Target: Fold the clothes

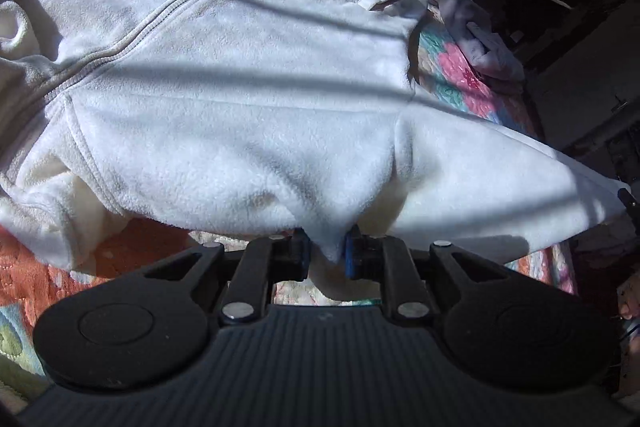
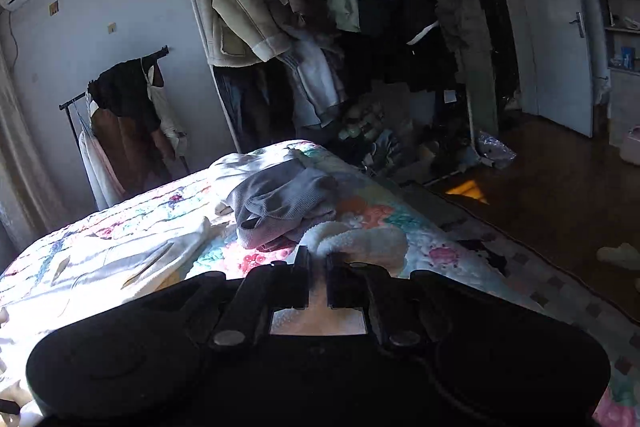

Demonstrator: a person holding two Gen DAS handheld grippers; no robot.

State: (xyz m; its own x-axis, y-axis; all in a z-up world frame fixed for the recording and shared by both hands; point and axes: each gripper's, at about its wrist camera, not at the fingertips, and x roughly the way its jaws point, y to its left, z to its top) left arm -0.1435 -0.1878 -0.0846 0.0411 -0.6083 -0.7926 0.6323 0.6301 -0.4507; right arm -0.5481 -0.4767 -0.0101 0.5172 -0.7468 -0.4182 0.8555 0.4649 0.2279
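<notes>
A white fleece zip jacket [image 1: 240, 87] lies spread over the floral quilt [image 1: 452, 67], zipper running diagonally at upper left. My left gripper [image 1: 327, 251] is shut on the jacket's near edge, fleece pinched between its blue pads and lifted slightly. In the right wrist view my right gripper [image 2: 318, 263] is shut on a fold of the same white fleece [image 2: 352, 239], which bunches just past the fingertips, above the quilt [image 2: 400, 215].
A grey knit garment [image 2: 280, 203] lies crumpled in the middle of the bed; it shows at the bed edge in the left view [image 1: 480, 39]. A white garment [image 2: 120, 263] lies flat at left. Clothes racks [image 2: 340, 7] stand behind the bed. Dark floor lies at right.
</notes>
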